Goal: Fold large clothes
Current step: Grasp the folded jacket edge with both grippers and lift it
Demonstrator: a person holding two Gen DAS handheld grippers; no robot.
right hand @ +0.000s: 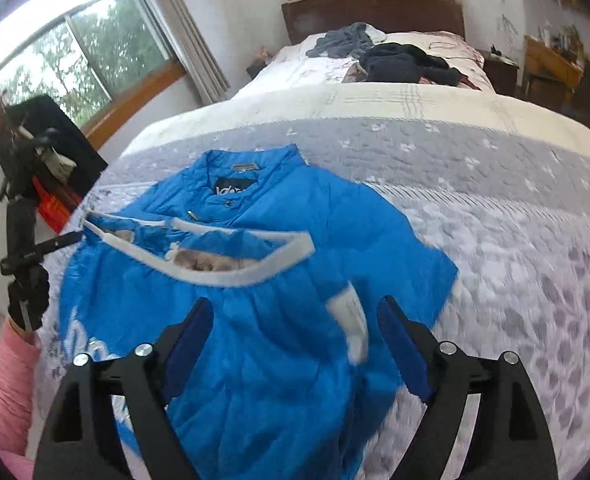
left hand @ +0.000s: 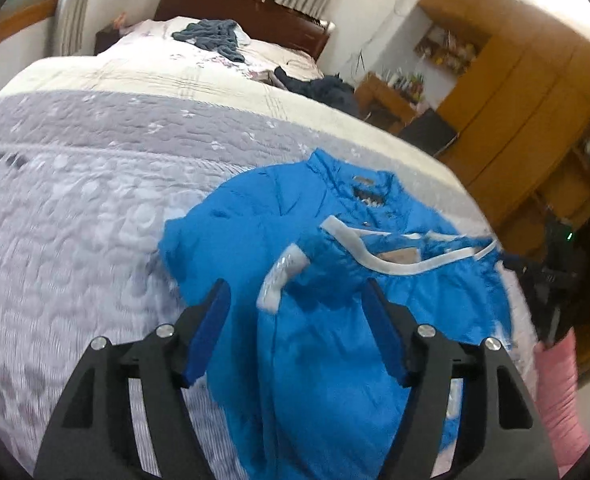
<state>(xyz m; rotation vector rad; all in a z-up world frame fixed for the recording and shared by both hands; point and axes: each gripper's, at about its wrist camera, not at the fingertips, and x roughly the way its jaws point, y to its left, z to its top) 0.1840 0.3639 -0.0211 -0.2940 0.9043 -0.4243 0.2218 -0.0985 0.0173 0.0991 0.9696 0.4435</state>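
A bright blue jacket [left hand: 335, 272] with white trim lies partly folded on the grey and white quilt [left hand: 75, 200], collar toward the headboard. A sleeve with a white cuff [left hand: 281, 276] is laid across its front. My left gripper [left hand: 295, 292] hovers open just above the jacket, the cuff between its blue pads and nothing held. In the right wrist view the same jacket [right hand: 235, 280] sits left of centre. My right gripper [right hand: 295, 312] is open over it, near the white cuff [right hand: 353, 316]. The other gripper [right hand: 21, 240] shows at the left edge.
Dark clothes [right hand: 407, 64] and a grey garment [right hand: 343, 40] lie near the wooden headboard [right hand: 375, 12]. Wooden cabinets [left hand: 515, 92] stand on one side of the bed, a window [right hand: 75, 44] on the other. A pink sleeve [right hand: 9, 388] shows at the frame's edge.
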